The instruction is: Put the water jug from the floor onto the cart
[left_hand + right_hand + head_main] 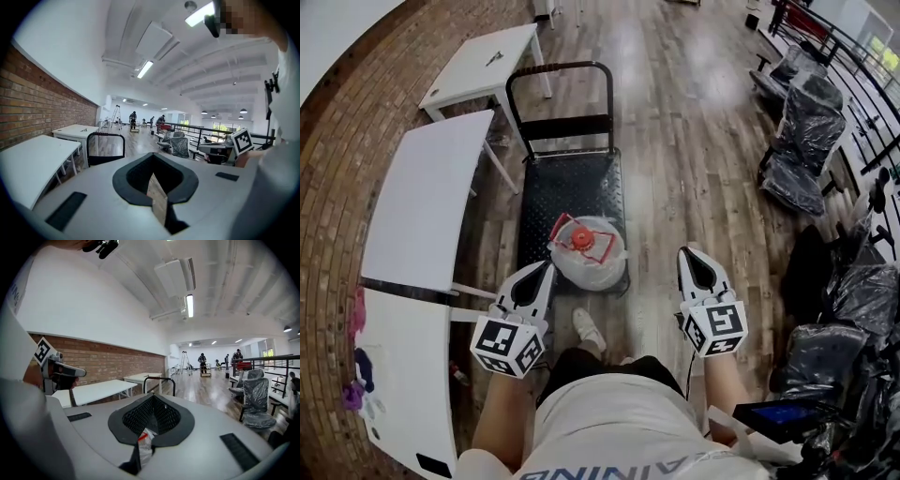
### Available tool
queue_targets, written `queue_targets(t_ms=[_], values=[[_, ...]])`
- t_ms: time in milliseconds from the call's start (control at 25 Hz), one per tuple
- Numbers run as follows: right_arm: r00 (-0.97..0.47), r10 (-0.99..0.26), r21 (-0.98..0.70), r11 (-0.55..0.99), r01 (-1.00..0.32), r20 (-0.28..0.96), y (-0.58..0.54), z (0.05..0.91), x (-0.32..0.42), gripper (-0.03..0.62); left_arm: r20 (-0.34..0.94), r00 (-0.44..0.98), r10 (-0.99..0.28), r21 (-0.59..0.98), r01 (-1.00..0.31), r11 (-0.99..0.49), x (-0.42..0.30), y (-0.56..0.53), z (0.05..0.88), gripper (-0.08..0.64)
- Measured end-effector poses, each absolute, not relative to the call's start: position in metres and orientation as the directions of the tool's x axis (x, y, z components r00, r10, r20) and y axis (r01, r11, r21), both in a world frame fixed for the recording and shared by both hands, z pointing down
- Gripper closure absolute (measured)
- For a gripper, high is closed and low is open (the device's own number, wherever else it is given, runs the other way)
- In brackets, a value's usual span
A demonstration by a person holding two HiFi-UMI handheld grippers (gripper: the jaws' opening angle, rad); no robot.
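Note:
The water jug (586, 253), clear with a red cap and red handle, stands on the near end of the black flat cart (572, 187). The cart's push handle (560, 70) rises at its far end. My left gripper (549, 266) hangs just left of the jug, apart from it, with its jaws closed and nothing between them. My right gripper (685, 251) is off to the jug's right over the wooden floor, also shut and empty. In the right gripper view a sliver of the jug (144, 444) shows below the closed jaws of the right gripper (152, 397). The left gripper (152, 157) points across the room.
White tables (422, 206) stand along the curved brick wall at left, one more (483, 61) beyond. Plastic-wrapped office chairs (802, 141) line the right side by a railing. My shoe (589, 328) is just behind the cart. A dark device with a blue screen (778, 412) lies at lower right.

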State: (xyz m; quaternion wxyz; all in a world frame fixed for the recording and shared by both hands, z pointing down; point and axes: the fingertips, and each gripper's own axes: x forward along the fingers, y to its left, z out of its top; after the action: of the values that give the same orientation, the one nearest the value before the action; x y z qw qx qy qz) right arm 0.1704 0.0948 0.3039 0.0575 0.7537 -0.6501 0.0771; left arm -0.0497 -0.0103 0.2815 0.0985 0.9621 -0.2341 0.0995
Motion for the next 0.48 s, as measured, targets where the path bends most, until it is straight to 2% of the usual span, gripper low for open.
queue_targets(t_ms=[480], values=[[0.201,-0.950,-0.059,-0.221,-0.974,0.237,0.179,0.328,0.157,0.588,0.256,0.888,-0.382,0.064,-0.410,-0.910,-0.047,0.046,0.255,0.560]])
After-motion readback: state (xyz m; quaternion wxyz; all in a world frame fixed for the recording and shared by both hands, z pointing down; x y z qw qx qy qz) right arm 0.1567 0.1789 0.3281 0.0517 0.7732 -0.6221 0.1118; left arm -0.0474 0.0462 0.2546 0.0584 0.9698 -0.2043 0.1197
